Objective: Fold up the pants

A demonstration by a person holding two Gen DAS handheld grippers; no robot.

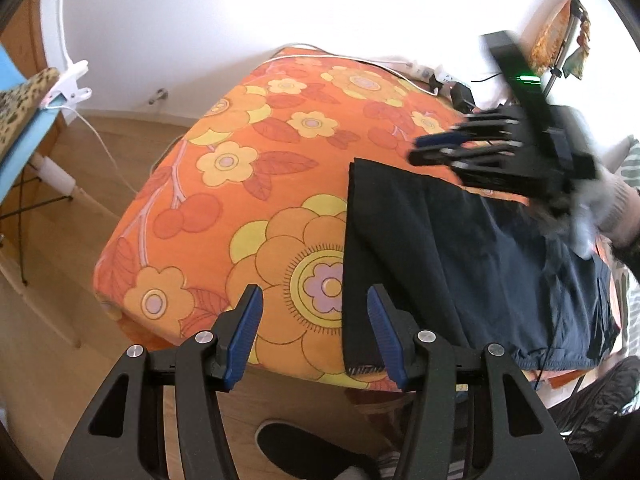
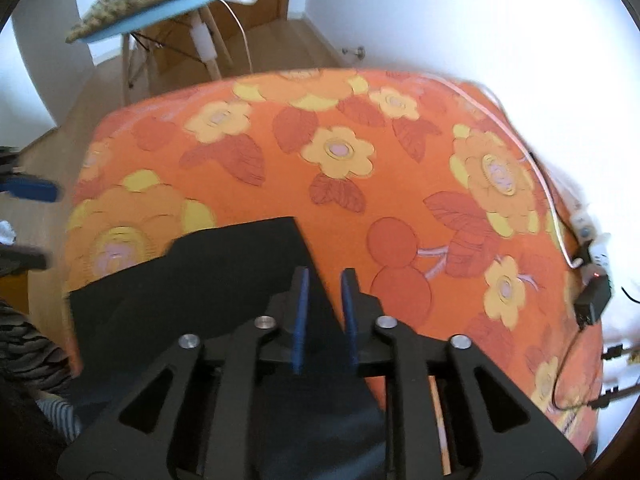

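while the dark pants (image 1: 460,264) lie folded flat on the worktop (image 1: 248,152), which is covered by an orange cloth with big yellow flowers, both pairs of fingers hang above them with nothing held. the left gripper (image 1: 316,320) stands with its blue-padded fingers (image 1: 249,324) spread apart over the near edge of the worktop; the straight folded edge of the pants runs just inside its right finger, but no cloth lies between the pads. in the left wrist view the right gripper (image 1: 430,148), blurred, hovers over the far corner of the pants, carried by a gloved hand (image 1: 596,216). in its own view the right gripper (image 2: 325,280) has its fingers (image 2: 301,312) set a little apart, with a narrow gap between them; they frame the pointed far corner of the pants (image 2: 224,280) without pressing on it, and whether the tips touch the cloth cannot be told. the pants sit toward the person's side of the worktop, and the far half of the flowered cloth is bare. a white cable (image 2: 540,168) and a dark power adapter (image 2: 592,300) lie along the far right edge. beyond the worktop, an ironing board (image 2: 152,0) with a white clip stands on the wooden floor (image 1: 52,320). a dark shoe (image 1: 304,452) shows below the left gripper.
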